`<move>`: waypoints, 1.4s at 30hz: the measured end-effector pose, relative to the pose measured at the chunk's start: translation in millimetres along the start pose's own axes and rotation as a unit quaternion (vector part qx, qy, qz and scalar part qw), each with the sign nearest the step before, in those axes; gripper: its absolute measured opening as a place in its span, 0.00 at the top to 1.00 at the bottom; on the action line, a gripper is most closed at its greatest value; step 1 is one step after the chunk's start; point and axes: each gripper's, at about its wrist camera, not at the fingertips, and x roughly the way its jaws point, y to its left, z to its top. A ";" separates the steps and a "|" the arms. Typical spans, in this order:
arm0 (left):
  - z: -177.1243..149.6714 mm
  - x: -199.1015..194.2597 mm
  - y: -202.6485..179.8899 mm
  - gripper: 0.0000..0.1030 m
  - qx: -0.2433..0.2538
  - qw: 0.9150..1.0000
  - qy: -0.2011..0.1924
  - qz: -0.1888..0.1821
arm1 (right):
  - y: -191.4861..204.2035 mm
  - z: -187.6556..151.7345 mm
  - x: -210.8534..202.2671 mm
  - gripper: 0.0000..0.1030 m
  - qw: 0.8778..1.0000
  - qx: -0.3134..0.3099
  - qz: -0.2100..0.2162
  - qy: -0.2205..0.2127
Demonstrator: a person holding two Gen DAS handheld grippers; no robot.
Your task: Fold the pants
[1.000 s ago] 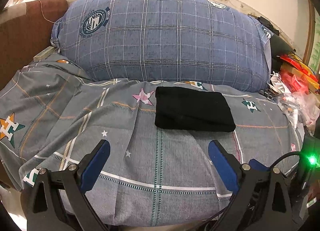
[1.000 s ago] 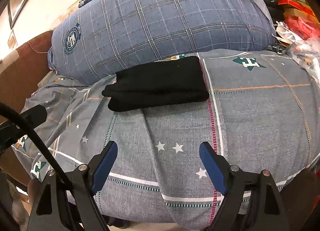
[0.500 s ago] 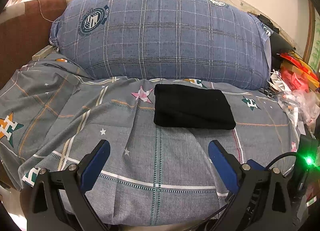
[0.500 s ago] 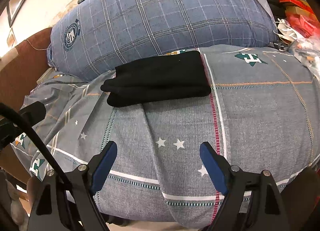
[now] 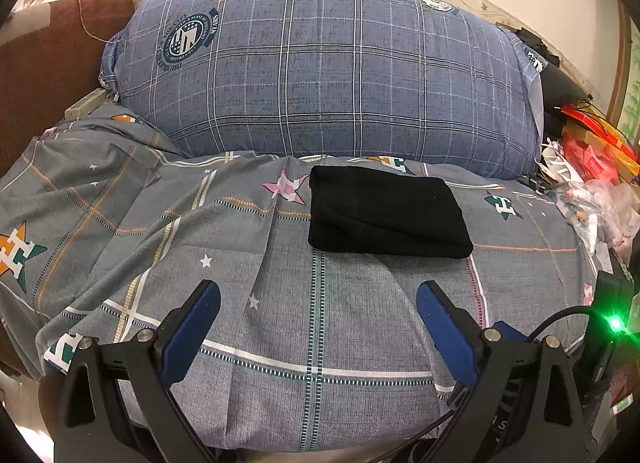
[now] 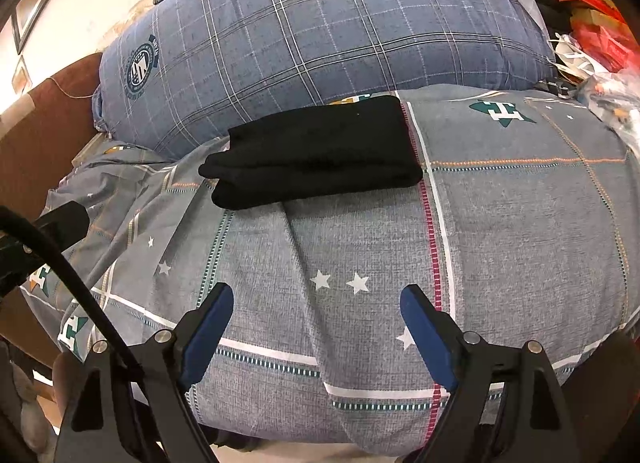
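- Black pants (image 5: 386, 217), folded into a compact rectangle, lie on a grey sheet (image 5: 280, 303) in the left wrist view, just in front of a blue plaid pillow (image 5: 320, 79).
- Left gripper (image 5: 318, 295) hangs over the sheet's near part, jaws wide apart and holding nothing, well short of the pants (a green light (image 5: 614, 322) glows at lower right).
- Red and clear packaging (image 5: 592, 175) clutters the right edge.
- Seen from the right wrist, the pants (image 6: 316, 151) show stacked layers at their left end, on the same sheet (image 6: 520, 223) below the pillow (image 6: 320, 23).
- Right gripper (image 6: 316, 303) is spread open and empty above the sheet, apart from the pants; a black cable (image 6: 60, 263) crosses the lower left.
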 end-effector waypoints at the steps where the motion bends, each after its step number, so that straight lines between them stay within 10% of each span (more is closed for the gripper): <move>1: -0.3 0.0 -0.1 0.05 0.000 1.000 0.001 0.000 | 0.2 -0.3 0.3 0.13 1.000 0.000 0.000 0.000; 27: -4.4 -0.4 -0.1 0.05 -0.003 1.000 -0.006 0.008 | -0.3 -3.4 4.0 0.12 1.000 0.002 -0.001 0.006; 42: -0.9 -49.0 5.2 0.00 -0.023 0.990 -0.126 0.056 | 8.3 -4.0 -5.9 0.11 1.000 -0.007 0.005 -0.012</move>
